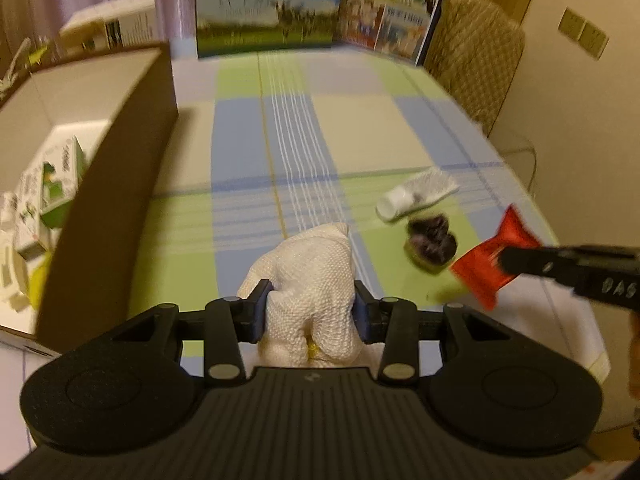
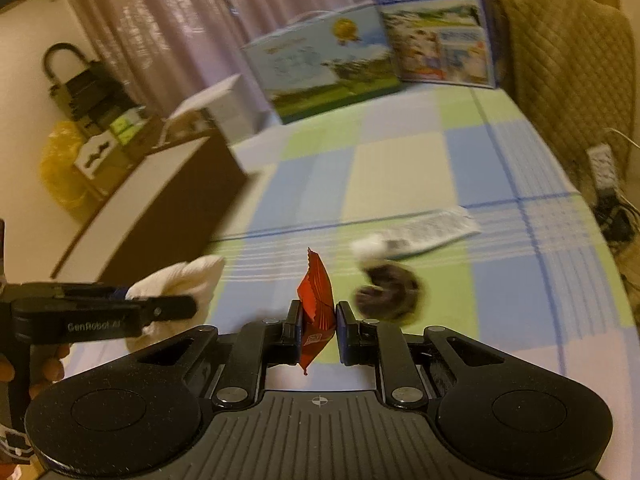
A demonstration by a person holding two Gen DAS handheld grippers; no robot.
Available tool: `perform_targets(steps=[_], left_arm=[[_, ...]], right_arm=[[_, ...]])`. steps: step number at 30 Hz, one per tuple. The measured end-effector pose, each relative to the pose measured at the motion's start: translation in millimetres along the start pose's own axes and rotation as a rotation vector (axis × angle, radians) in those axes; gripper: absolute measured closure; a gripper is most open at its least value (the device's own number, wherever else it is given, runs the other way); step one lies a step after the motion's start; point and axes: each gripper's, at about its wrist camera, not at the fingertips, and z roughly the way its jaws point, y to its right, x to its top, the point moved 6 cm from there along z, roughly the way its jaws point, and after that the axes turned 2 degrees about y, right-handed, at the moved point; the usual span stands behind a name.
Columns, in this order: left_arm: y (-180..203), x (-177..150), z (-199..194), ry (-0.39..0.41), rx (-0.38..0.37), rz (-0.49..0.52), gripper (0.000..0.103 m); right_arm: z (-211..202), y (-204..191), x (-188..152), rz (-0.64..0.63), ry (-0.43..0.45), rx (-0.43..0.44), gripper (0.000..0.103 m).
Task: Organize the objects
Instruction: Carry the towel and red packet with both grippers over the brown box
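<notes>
Clamped in the left hand-held gripper, a bunched white cloth hangs above the table; the open cardboard box lies just to its left. The right hand-held gripper, farther from the box, pinches a red packet.
</notes>
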Motion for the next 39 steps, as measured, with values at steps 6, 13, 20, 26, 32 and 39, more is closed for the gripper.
perform_targets(steps=[6, 13, 20, 26, 32, 39], left_arm=[[-22.6, 11.5, -36.5, 0.088, 0.001, -0.031, 0.066], [-69.5, 25.1, -80.0, 0.173, 0.032, -0.071, 0.066], [-134.7, 37.4, -103.6, 0.221, 0.107, -0.124, 0.066], [-187.3, 50.8, -107.4, 0.244, 0.165, -0.152, 0.066], [-229.2, 68.6, -89.6, 0.23, 0.203, -0.161, 0.066], [-259.3, 81.0, -53.5, 0.169, 0.215, -0.154, 0.066]], right_arm=[[6.3, -48.5, 14.0, -0.044, 0.028, 0.075, 0.09], [26.5, -118.4, 35.8, -0.094, 0.054, 0.2, 0.09], [66.4, -186.8, 57.3, -0.152, 0.067, 0.28, 0.09], [107.9, -226.6, 76.3, -0.194, 0.078, 0.291, 0.09], [150.3, -241.7, 89.8, -0.216, 0.057, 0.258, 0.09], [201.4, -240.5, 105.2, -0.219, 0.015, 0.194, 0.09]])
